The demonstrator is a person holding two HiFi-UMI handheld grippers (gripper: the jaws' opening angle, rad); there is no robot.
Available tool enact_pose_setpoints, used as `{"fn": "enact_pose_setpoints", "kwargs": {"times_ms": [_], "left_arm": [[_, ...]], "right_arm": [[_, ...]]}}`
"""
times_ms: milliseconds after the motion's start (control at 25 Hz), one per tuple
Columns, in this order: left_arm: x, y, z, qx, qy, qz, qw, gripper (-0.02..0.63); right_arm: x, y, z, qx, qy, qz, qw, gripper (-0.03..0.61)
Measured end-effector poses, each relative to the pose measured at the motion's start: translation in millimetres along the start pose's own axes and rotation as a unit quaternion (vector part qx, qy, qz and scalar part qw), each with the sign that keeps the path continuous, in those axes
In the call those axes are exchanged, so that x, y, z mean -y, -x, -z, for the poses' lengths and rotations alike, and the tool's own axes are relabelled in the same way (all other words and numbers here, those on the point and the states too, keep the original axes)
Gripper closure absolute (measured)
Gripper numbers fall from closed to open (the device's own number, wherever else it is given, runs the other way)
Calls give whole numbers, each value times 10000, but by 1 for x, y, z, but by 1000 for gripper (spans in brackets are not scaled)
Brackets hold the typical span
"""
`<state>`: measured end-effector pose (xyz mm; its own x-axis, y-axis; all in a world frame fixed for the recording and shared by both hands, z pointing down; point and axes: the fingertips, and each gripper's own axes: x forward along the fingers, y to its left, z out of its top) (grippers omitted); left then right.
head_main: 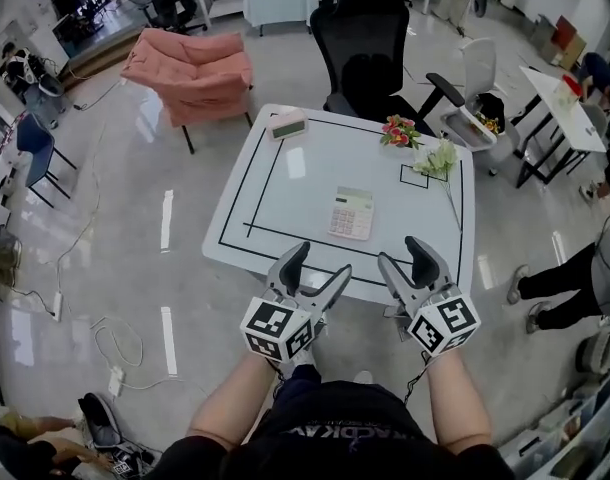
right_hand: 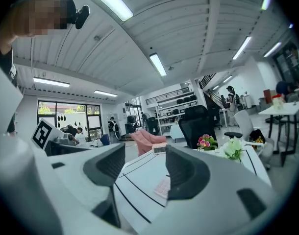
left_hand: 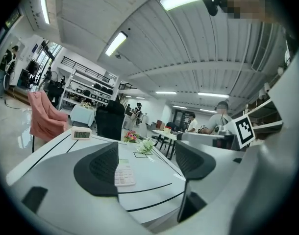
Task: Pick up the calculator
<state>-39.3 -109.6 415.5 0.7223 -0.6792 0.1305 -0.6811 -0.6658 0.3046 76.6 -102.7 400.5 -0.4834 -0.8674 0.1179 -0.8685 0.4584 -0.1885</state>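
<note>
Poised for approach, the left hand-held gripper (head_main: 320,263) and right hand-held gripper (head_main: 402,253) hover wide open and empty; the flat white plastic calculator (head_main: 351,213) lies ahead, between them, on the white surface (head_main: 305,193).

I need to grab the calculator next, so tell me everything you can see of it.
The calculator is a flat, pale rectangle, seemingly plastic, with a greenish display at its far end and rows of light keys below. It lies face up on the white table, inside the black outline, towards the person's side. Only the table touches it; the left gripper and right gripper hover short of it, jaws apart and empty.
</note>
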Motion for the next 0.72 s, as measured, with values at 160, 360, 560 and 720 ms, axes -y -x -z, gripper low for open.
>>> {"fn": "enact_pose_setpoints", "kwargs": {"times_ms": [160, 360, 560, 720], "left_arm": [[-28, -2, 0, -72, 122, 189, 9997, 261], [-51, -5, 0, -200, 243, 468, 9984, 261], [-58, -9, 0, -295, 268, 805, 9960, 261], [-61, -13, -4, -293, 232, 972, 9946, 261]], "right_arm": [[-8, -22, 3, -90, 38, 210, 9997, 327], [-13, -45, 3, -121, 49, 449, 9989, 327], [-21, -63, 3, -141, 78, 560, 9983, 327], [-21, -74, 2, -190, 133, 606, 9979, 327]]}}
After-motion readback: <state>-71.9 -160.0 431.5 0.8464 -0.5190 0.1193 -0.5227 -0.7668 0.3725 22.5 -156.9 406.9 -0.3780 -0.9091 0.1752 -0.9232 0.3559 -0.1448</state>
